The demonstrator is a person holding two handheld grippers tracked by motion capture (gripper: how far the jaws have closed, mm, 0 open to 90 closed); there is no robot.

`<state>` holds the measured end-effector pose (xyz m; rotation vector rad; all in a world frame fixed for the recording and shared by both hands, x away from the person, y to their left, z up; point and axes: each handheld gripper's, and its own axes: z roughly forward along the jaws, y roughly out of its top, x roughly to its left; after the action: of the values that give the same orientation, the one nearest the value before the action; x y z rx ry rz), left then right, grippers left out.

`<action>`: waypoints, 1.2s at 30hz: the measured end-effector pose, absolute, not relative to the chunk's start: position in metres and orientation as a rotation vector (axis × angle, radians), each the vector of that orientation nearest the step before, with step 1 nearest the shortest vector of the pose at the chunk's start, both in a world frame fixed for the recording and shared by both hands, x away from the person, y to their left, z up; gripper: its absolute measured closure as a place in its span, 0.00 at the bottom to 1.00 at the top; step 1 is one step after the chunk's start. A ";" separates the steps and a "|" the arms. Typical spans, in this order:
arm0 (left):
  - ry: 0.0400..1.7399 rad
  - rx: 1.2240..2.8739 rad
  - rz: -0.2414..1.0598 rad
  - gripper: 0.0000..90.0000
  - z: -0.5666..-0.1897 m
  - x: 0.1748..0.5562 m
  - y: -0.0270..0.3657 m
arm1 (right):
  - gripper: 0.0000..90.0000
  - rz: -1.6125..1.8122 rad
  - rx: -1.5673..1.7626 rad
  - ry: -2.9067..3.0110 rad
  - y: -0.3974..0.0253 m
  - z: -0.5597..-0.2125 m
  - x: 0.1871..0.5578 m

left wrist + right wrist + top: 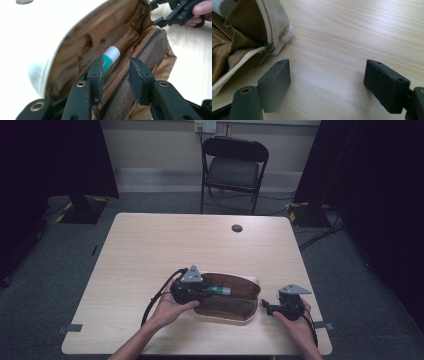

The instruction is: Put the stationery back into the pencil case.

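1. While a beige pencil case lay unzipped near the front edge of a pale wooden table, the left gripper reached into its brown lining
2. Its jaws stood apart, gripping nothing, with a green marker with a white cap lying inside the case just beyond them
3. At the case's zipper end, the right gripper hovered just beside it over bare wood, jaws spread wide and empty
4. A black folding chair stood beyond the table
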<state>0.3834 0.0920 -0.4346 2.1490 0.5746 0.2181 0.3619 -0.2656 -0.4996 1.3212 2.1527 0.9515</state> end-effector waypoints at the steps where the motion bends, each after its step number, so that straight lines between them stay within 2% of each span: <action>1: 0.576 2.145 0.211 0.72 -0.434 0.383 0.093 | 0.23 0.951 1.321 2.153 -0.266 -0.500 0.362; 10: 0.593 2.118 0.178 0.69 -0.431 0.377 0.112 | 0.23 0.952 1.321 2.153 -0.266 -0.500 0.362; 23: 0.659 2.120 0.239 0.47 -0.434 0.365 0.155 | 0.23 0.950 1.324 2.151 -0.265 -0.500 0.362; 36: 0.844 2.085 0.313 0.33 -0.441 0.362 0.218 | 0.23 0.954 1.324 2.153 -0.265 -0.500 0.362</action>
<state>0.3621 0.2182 -0.4412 2.0849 0.8437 0.3133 0.3624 -0.2649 -0.4997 1.3245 2.1525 0.9538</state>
